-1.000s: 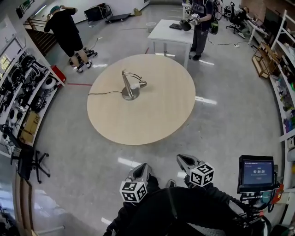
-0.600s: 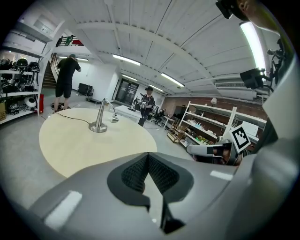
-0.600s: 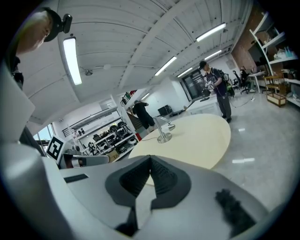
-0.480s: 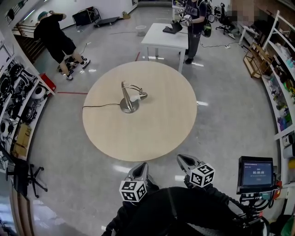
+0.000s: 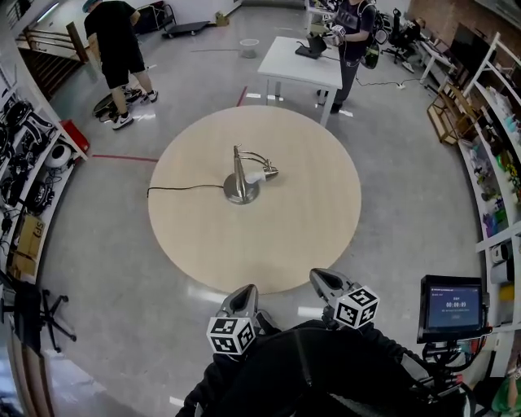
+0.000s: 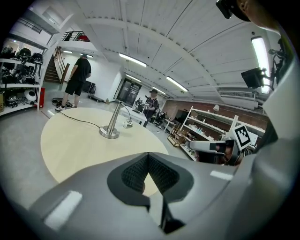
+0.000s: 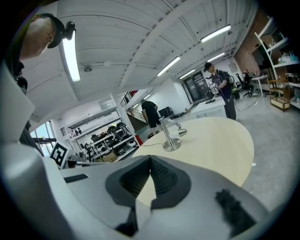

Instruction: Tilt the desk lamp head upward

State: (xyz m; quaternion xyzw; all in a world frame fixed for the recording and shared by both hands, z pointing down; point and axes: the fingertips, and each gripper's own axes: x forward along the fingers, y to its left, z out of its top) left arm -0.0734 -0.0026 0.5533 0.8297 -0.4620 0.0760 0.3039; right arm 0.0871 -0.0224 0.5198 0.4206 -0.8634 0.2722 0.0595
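Observation:
A silver desk lamp (image 5: 242, 177) stands near the middle of a round light-wood table (image 5: 309, 244), its head (image 5: 269, 173) pointing right and drooping; its black cord (image 5: 183, 188) runs off to the left. Both gripper views also show the lamp (image 6: 112, 124) (image 7: 170, 132) far ahead. My left gripper (image 5: 243, 295) and right gripper (image 5: 324, 281) hover close to my body, short of the table's near edge. Both are shut with nothing between the jaws, pads touching in the left gripper view (image 6: 149, 157) and the right gripper view (image 7: 150, 159).
A white rectangular table (image 5: 303, 59) stands beyond the round one with a person (image 5: 355, 24) beside it. Another person (image 5: 118, 45) stands at the far left near stairs. Equipment racks (image 5: 20, 163) line the left wall, shelves (image 5: 488, 138) the right. A monitor (image 5: 452, 308) is at my right.
The view has shifted so the round table and lamp sit closer and more to the right. The person at the far left has straightened up. Both grippers stay shut and near my body.

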